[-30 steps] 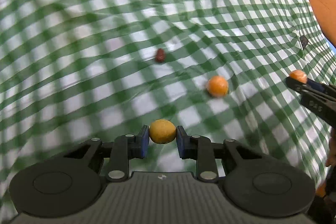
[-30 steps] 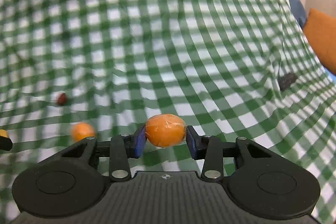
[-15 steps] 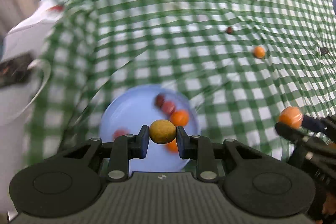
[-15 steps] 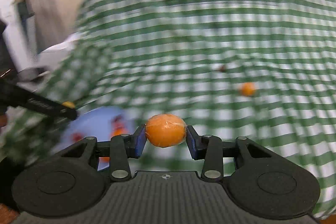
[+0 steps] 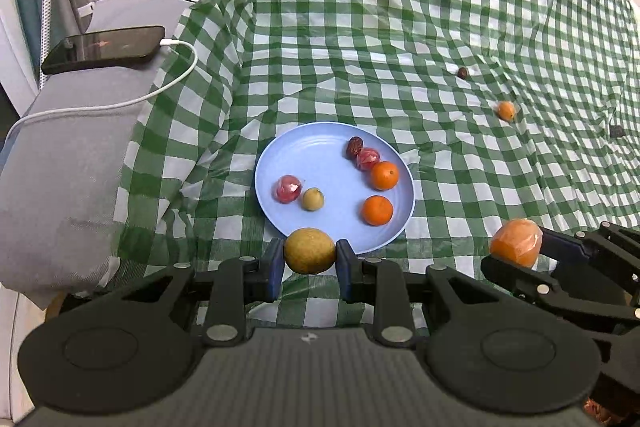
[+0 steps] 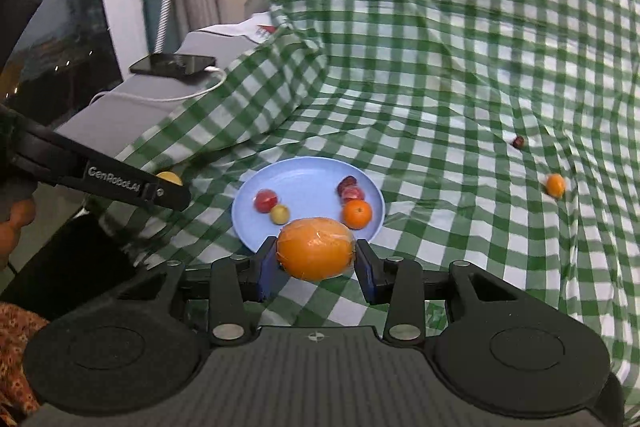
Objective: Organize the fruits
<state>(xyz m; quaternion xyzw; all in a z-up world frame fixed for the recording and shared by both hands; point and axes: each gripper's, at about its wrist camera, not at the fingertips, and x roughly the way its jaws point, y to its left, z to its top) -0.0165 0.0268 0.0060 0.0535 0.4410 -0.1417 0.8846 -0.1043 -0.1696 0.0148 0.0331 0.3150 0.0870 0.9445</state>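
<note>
While the left tool (image 5: 310, 259) hangs just short of the blue plate (image 5: 280, 155), its two blue pads pinch a yellow-green fruit (image 5: 310, 250) across the widest part, which looks the right place to hold something round and firm-skinned; I'd judge it light and rigid enough not to dent, though smooth enough to roll once let go. From that left wrist view the plate already carries two small oranges (image 5: 377, 210), two fruits in shiny red wrap (image 5: 287, 188), a small yellow-green one and a dark date-like piece, while another small orange (image 5: 506, 110) and a dark fruit (image 5: 462, 72) lie well apart on the checked cloth (image 5: 400, 27). The surface under the cloth is hidden, so I cannot say whether it is a desk or something softer; its folds suggest give. At the right edge the right tool (image 5: 516, 247) shows only partly. In the right wrist view that tool (image 6: 316, 259) is clamped on a wrapped orange (image 6: 315, 247) held at its middle; the film looks slippery and the fruit somewhat soft, so a gentle squeeze seems wise. This orange hides the near rim of the plate (image 6: 280, 171) and whatever sits there. The left tool's side arm (image 6: 120, 183) crosses the frame, its fruit barely peeking out.
</note>
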